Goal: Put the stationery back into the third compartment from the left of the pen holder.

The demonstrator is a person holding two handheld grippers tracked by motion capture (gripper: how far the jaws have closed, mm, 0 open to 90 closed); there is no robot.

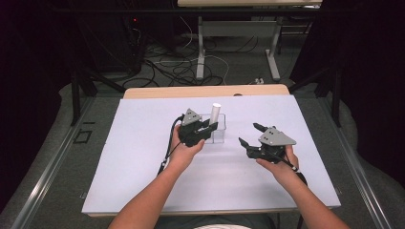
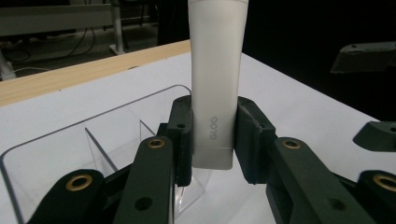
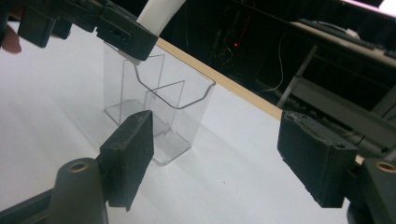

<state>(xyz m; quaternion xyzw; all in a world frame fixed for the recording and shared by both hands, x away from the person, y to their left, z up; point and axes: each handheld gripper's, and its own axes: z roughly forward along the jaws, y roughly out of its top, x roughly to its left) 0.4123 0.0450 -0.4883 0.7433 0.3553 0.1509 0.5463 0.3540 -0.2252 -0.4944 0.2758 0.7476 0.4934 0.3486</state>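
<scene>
The white tube point(image 2: 215, 79) stood upright, its long axis near vertical, its flat crimped end pointing down and hanging over the clear plastic organizer point(image 1: 217, 135), which sat on the white table mat point(image 1: 143, 157) a little past the middle of the table. In the left gripper view the tube's lower end sat above the container's front edge, close to one of its thin dividers, though which compartment lay directly beneath could not be told. The left gripper point(image 1: 204, 130) was clamped on the tube, one black pad against each of its sides just above the crimp, so the tube lay straight ahead of that gripper and between its jaws. The coming move probably turned on that vertical line: the tube needed to go straight down into a slot without catching on the rim or a divider. The right gripper point(image 1: 248, 136) stood apart to the right of the organizer, its jaws spread with nothing between them, pointed toward the container but not touching it; the left hand was plainly the nearer one.
</scene>
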